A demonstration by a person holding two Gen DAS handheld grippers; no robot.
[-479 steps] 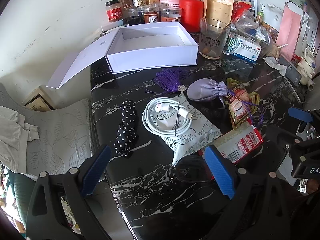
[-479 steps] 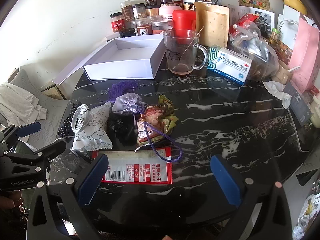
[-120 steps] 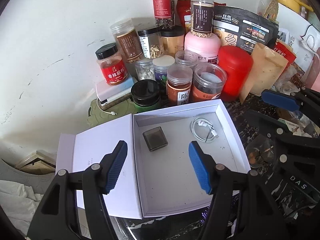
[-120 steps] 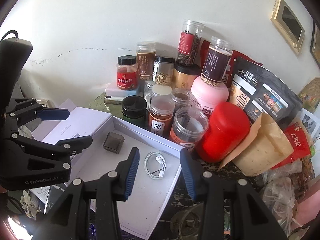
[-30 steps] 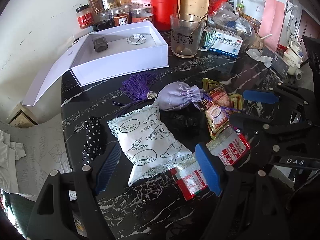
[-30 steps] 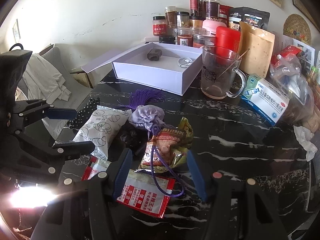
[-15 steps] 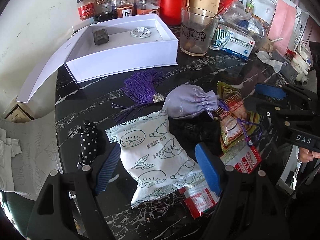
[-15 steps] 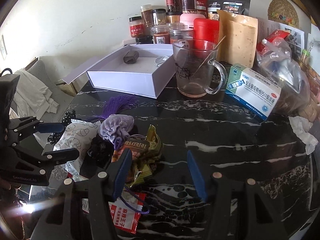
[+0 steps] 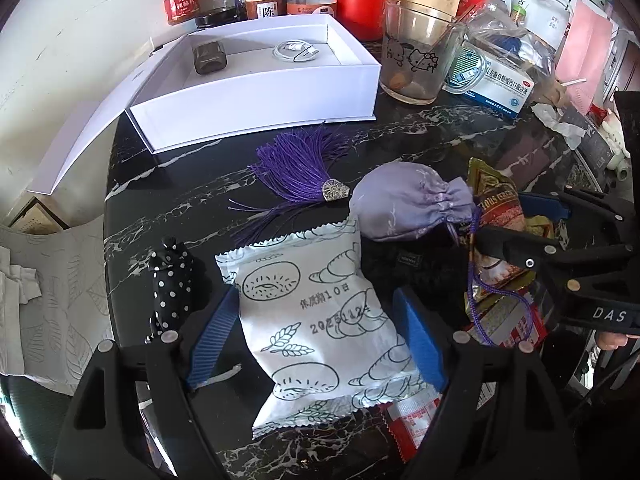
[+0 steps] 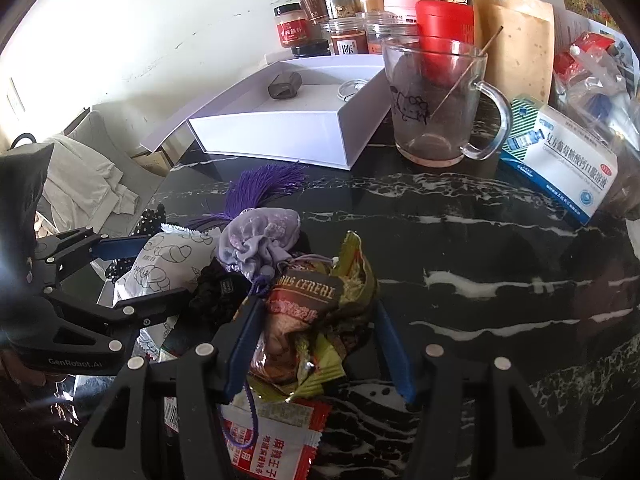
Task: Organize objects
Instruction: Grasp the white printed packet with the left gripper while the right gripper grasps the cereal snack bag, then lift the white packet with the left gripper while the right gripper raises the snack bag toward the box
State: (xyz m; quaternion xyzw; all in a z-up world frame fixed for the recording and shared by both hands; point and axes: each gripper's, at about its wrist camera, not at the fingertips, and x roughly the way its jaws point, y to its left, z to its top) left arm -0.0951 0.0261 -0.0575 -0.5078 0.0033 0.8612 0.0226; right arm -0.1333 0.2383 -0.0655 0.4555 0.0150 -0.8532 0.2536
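Snack bag (image 9: pixel 320 320) is straddled by spread left gripper (image 9: pixel 316 336) jaws, just opened, for pickup; nearby cereal packet (image 10: pixel 316 320) is straddled by right gripper (image 10: pixel 316 344), untouched.

1. The table (image 9: pixel 160 184) was glossy black stone with white veins.
2. The white box (image 9: pixel 256 96) looked like smooth matt card.
3. The pouch (image 9: pixel 408 208) was shiny lilac cloth, the tassel (image 9: pixel 300 168) silky thread.
4. The snack packet (image 9: pixel 320 320) was crinkly plastic film.
5. The mug (image 10: pixel 436 100) was clear glass.
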